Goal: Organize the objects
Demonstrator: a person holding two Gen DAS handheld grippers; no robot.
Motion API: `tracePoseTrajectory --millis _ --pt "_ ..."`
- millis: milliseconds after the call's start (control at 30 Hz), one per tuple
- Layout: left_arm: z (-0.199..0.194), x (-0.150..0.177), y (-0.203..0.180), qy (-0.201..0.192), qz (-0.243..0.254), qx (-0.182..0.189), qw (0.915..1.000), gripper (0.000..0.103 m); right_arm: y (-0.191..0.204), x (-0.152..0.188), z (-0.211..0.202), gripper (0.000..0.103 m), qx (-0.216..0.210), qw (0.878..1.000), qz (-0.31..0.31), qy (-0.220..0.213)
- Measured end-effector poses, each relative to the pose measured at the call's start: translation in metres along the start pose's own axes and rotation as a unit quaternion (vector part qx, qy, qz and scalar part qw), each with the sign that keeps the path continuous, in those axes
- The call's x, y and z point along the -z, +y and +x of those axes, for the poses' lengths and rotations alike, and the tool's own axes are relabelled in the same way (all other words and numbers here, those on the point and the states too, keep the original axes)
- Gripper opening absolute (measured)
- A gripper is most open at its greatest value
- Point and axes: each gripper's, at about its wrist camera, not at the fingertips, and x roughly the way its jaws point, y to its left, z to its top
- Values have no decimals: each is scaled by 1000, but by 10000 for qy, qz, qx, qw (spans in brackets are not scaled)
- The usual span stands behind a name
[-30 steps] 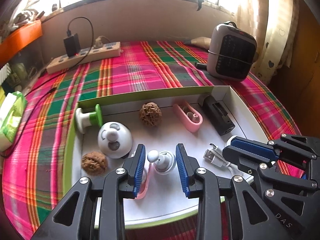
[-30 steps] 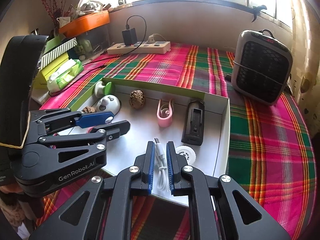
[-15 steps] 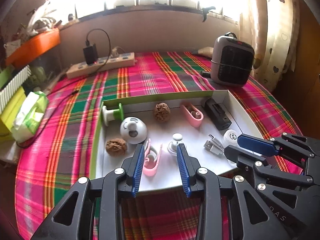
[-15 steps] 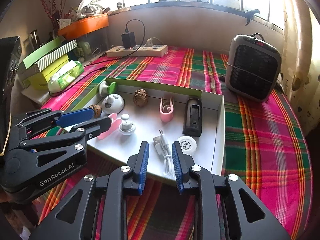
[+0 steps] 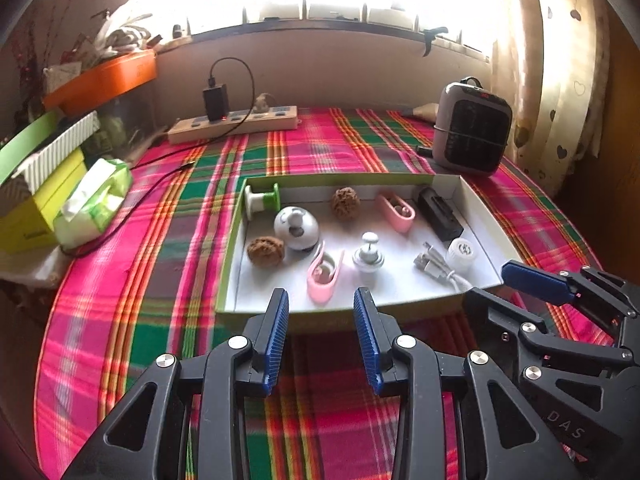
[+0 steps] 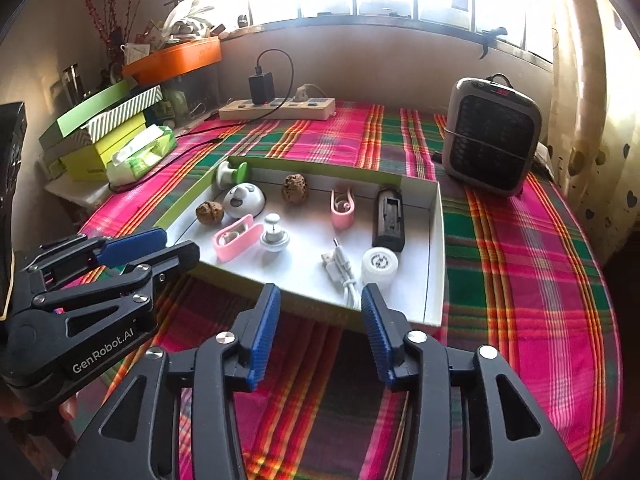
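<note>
Both claws back off from the filled tray

The right gripper (image 6: 320,308) has just been opening, empty; the white cable (image 6: 340,268) it pinched now lies in the tray (image 6: 436,264) just ahead. The left gripper (image 5: 321,312) gapes empty; sorting looks finished.

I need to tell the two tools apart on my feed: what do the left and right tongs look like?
Both are matte black plastic frames with triangular cut-outs and silver bolt heads, each finger tipped with a ribbed blue pad. The left tongs carry white "GenRobot.AI" lettering on the side, readable in the right wrist view. The right tongs show "DAS" lettering in the left wrist view. No cables or sleeves are visible.
</note>
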Motion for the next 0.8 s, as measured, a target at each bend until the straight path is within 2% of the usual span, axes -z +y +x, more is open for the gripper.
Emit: tracePoseTrajectory --millis 167,400,800 --pt "-5 14 2 86 -130 -41 9999 32 5 12 -5 44 2 10000 15 62" --pt "-3 34 -3 298 -63 -154 9994 32 4 29 -1 44 98 9995 146 255" --pt "3 51 -6 587 -108 -332 9977 32 3 47 2 44 278 9984 193 450"
